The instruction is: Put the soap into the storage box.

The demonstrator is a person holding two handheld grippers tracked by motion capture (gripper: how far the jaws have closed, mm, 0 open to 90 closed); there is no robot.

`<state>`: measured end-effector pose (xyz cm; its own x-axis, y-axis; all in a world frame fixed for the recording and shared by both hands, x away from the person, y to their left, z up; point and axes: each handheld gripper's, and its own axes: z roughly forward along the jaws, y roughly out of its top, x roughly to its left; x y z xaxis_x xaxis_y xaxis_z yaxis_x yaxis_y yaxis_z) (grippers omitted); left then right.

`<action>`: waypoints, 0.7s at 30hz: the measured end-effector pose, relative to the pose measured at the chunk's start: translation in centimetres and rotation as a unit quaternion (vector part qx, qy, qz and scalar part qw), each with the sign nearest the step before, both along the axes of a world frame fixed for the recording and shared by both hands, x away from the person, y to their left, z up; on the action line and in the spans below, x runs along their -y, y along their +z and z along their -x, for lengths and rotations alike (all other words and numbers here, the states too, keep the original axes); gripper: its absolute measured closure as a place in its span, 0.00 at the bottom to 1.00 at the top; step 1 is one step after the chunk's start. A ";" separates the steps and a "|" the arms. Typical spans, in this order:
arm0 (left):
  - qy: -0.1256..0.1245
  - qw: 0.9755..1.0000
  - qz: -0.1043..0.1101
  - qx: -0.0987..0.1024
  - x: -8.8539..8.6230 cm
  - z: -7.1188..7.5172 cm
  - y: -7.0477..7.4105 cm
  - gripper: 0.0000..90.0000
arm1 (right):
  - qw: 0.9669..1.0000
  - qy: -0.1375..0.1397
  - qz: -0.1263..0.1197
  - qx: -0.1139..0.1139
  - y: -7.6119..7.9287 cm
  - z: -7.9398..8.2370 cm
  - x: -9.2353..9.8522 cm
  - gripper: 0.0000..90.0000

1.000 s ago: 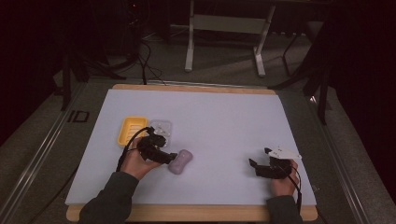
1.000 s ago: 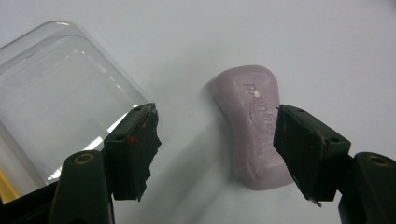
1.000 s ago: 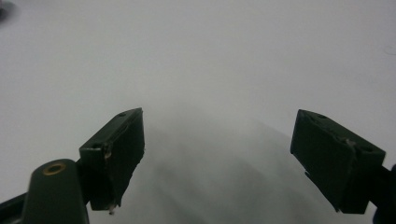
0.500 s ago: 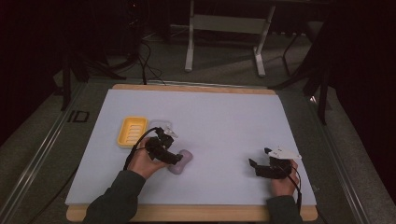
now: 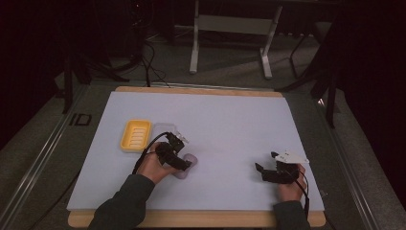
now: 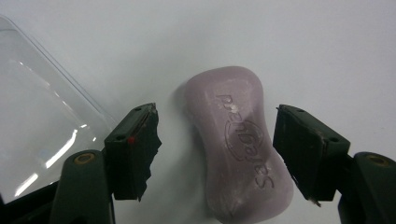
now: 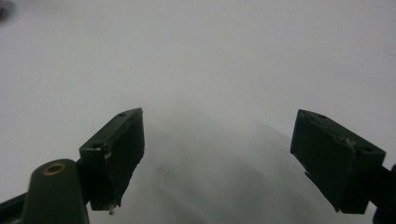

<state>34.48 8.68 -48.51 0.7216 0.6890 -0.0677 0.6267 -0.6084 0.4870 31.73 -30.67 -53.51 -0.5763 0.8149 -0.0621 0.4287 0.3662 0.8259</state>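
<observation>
While both pairs of jaws stand wide apart, a pale purple bar of soap (image 6: 240,144) lies between the left pair.

Seen from the high view, the left gripper (image 5: 178,160) sits left of centre in the lower half of the frame, over the soap on the white worktop (image 5: 225,120), and a yellow soap dish (image 5: 136,135) rests just up and left of it. In the left gripper view the soap lies flat in the middle of the frame with embossed lettering on top, a jaw on either side and a gap between each jaw and the bar, so nothing is gripped. A clear plastic lid (image 6: 37,116) fills the left side of that frame, near the soap. The right gripper (image 5: 272,171) sits at the lower right of the high view, well apart from the soap; in its own view its jaws gape over bare white worktop, holding nothing.
</observation>
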 end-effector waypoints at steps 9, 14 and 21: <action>0.001 1.000 -0.020 -0.016 1.0 -0.2 -0.8 0.29 | 1.000 0.000 0.000 0.000 0.0 0.0 0.0 0.19; 0.000 0.999 -0.031 -0.022 1.6 -0.3 -1.5 0.28 | 1.000 0.000 0.001 0.000 0.0 0.0 0.0 0.19; 0.004 0.998 -0.049 -0.034 2.0 -0.8 -2.3 0.23 | 1.000 0.002 0.002 0.000 0.0 0.0 0.0 0.19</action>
